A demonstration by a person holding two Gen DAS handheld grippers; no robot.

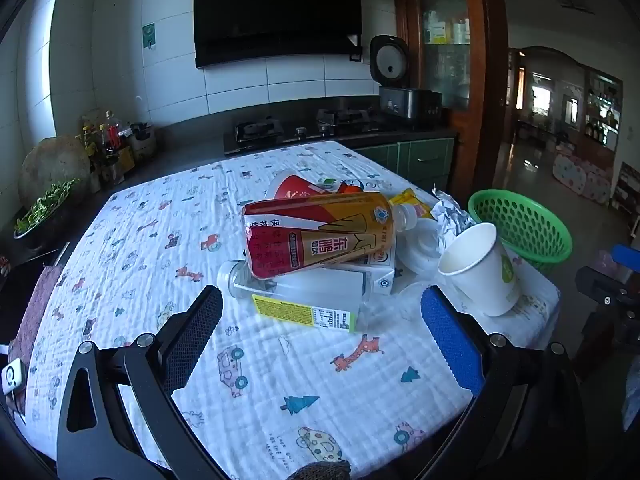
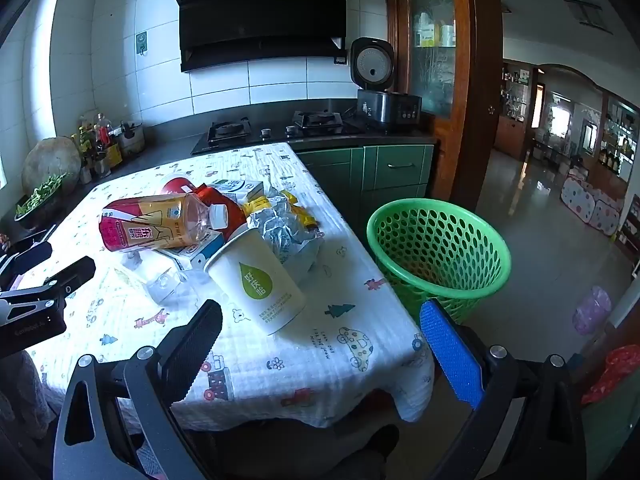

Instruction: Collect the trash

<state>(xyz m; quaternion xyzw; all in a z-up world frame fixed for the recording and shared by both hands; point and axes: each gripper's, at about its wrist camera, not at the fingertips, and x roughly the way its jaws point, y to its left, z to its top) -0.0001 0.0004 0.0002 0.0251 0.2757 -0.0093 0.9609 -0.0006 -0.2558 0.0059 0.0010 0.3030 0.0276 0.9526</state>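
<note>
White quilted cloth printed with cars, trees and giraffes covers the table under both grippers. The left gripper hangs over its near part with fingers spread wide and nothing between them. Just ahead of its black left finger lies a clear plastic bottle on its side with a yellow-green label, and resting across that is a red and gold drink bottle, its white cap pointing right. Under and behind these sit a white carton and a red wrapper, though the heap hides most of them. Ahead of the blue right finger a white paper cup lies tipped, mouth toward the bottles, with crumpled foil and a yellow packet just beyond it.

The right gripper is likewise spread and empty, hanging over the table's near right corner. That cup, green drop logo up, lies directly ahead between its fingers. Off the table edge, beyond its blue finger, a green perforated basket stands upright on the floor.
</note>
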